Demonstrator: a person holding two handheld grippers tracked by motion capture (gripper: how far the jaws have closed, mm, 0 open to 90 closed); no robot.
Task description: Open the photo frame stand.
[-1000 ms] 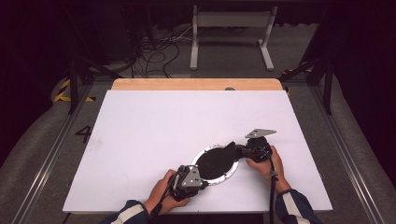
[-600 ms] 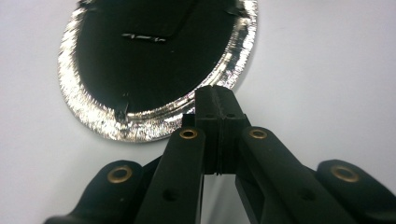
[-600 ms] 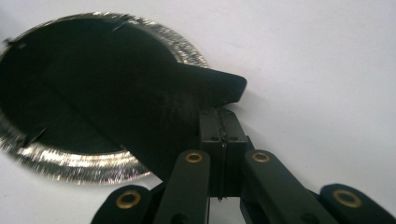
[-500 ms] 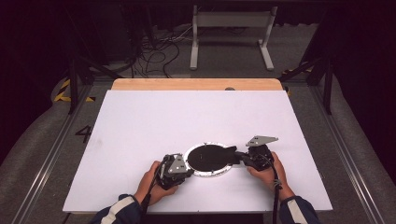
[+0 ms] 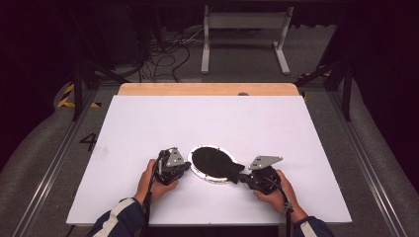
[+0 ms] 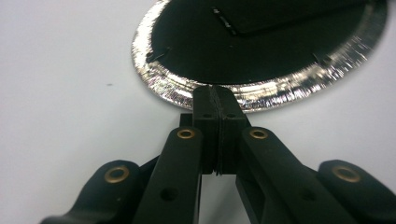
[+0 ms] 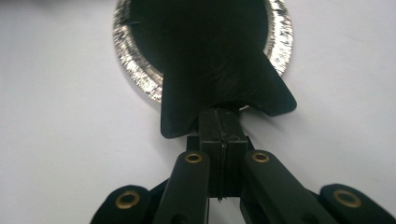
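A round foil plate (image 5: pixel 196 169) lies on the white tabletop (image 5: pixel 148 123) near the front, with a black sheet (image 5: pixel 213 161) covering its middle. The sheet's flared tail hangs over the plate's right rim. My left gripper (image 5: pixel 188 167) is at the plate's left rim; in the left gripper view the jaws (image 6: pixel 215 93) are shut on the plate's (image 6: pixel 154 79) foil edge, with the black sheet (image 6: pixel 261 51) beyond. My right gripper (image 5: pixel 243 176) is at the tail; in the right gripper view it (image 7: pixel 222 114) is shut on the edge of the sheet (image 7: pixel 219 60) over the plate (image 7: pixel 135 70).
A wooden strip (image 5: pixel 207 89) borders the table's far edge. Beyond it on the floor stand a metal frame (image 5: pixel 244 34) and loose cables (image 5: pixel 163 54). Dark rails run along both sides of the table.
Both grippers and the plate with its black sheet have shifted left across the table. The left gripper also moved away from the front edge, from the plate's near-left side to its left rim.
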